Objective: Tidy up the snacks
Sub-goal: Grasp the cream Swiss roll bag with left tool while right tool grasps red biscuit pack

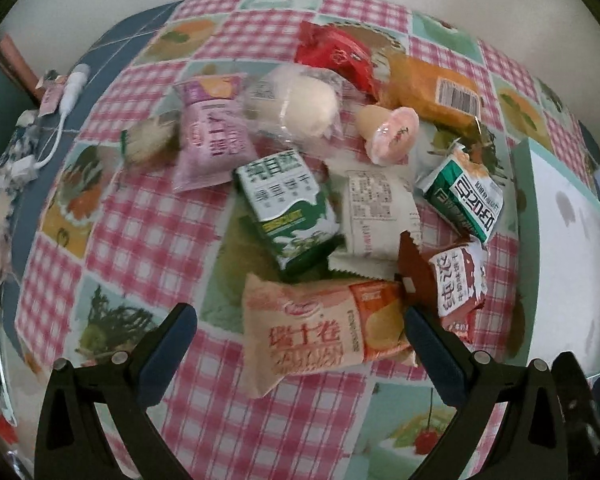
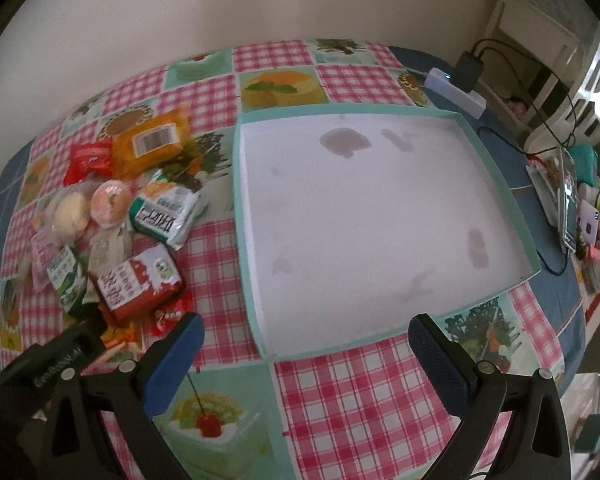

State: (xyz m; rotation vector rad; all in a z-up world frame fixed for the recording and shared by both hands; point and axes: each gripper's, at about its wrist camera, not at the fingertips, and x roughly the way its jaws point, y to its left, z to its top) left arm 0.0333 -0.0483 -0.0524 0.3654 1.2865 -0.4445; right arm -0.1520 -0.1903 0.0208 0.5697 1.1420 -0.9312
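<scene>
Fingers wide on both grippers, holding nothing; teal-rimmed box bare inside, snack pile beside it on bench.

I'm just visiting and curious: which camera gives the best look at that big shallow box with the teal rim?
The right wrist view: the box fills the middle, all four walls and its white, stained floor visible, nothing inside. The left wrist view catches only a cropped slice of it at the right edge, beyond the snack pile.
</scene>
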